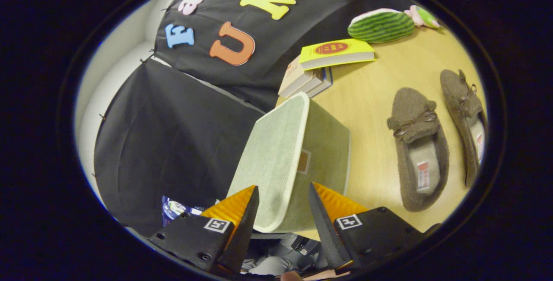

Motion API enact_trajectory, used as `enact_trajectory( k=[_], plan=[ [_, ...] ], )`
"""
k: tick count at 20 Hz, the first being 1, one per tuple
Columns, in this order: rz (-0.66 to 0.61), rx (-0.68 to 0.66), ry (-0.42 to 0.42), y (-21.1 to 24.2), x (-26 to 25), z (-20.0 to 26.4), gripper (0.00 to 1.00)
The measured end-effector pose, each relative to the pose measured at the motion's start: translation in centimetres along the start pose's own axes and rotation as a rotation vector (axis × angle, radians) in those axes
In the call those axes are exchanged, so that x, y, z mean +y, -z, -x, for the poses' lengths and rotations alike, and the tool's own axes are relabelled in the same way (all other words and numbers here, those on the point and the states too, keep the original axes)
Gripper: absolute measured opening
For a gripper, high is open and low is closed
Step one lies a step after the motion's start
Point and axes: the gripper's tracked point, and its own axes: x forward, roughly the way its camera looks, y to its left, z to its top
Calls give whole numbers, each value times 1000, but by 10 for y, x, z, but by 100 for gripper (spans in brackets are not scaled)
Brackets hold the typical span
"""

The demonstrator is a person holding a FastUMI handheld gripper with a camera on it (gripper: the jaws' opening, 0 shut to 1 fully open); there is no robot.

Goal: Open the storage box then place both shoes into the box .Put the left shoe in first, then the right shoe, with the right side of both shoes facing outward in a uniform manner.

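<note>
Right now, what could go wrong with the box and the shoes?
1. The hand-held gripper is open with the box's near corner between its fingers. It isn't gripped, so closing on the corner might slip.
2. The box sits at the table edge, so a push could tip it off.
3. Both shoes lie beyond the box on the table. I can't tell left from right, so the wrong one might go in first.

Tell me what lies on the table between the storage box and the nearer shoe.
In the gripper view, nothing lies between the storage box and the nearer shoe; that strip of the table is bare wood. The open tool has the box's near corner between its fingers.
</note>
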Motion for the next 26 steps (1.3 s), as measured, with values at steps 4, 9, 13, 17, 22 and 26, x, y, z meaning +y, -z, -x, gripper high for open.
enact_trajectory(
  k=[4, 9, 13, 17, 22, 26],
  plan=[
    [-93, 18, -46, -3, -4, -8, 60],
    [-171, 23, -98, -4, 5, -7, 17],
    [-153, 0, -131, -10, 22, 0, 6],
    [-155, -45, -192, -23, 66, 10, 6],
    [-54, -74, -240, -30, 151, 2, 5],
    [57, -54, -217, -16, 209, -33, 6]
  ],
)
